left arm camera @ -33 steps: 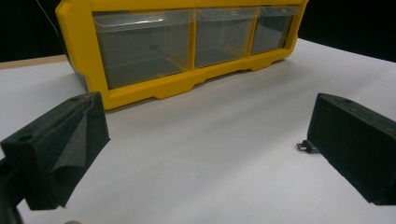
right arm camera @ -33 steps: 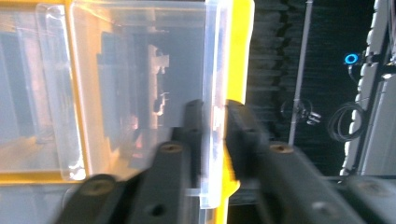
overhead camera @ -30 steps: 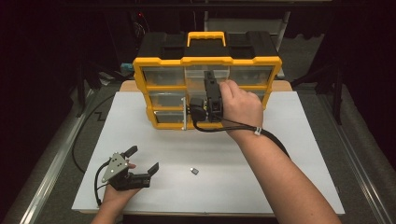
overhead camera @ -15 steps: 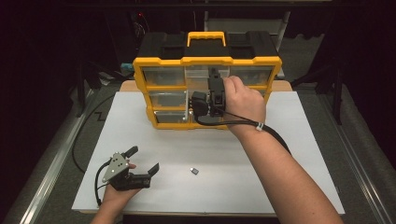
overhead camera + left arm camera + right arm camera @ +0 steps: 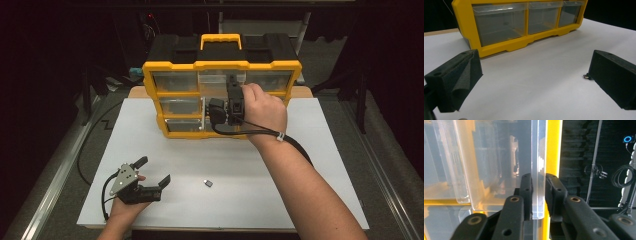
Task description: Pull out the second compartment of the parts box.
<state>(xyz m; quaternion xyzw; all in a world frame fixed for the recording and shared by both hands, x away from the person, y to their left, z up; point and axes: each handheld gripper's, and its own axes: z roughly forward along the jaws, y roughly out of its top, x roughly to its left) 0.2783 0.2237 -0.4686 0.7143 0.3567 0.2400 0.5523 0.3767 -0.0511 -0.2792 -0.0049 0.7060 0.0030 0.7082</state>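
A yellow organizer (image 5: 220, 65) with clear drawers stands at the back of the white board. My right gripper (image 5: 214, 111), turned on its side, is at a clear drawer (image 5: 216, 82) in the middle column. In the right gripper view its jaws (image 5: 539, 180) have just been closing, and the pads now press on both sides of the drawer's clear front edge (image 5: 539, 157). My left gripper (image 5: 154, 170) rests open on the board at the front left, nothing between its pads (image 5: 534, 65). A small metal-tipped part (image 5: 208, 183) lies to its right, seen beside the right pad (image 5: 587, 76).
The white board (image 5: 310, 165) covers the table, with bare room around the small part. A black cable (image 5: 85, 155) trails off the left edge. Dark surroundings and stands lie behind the organizer.
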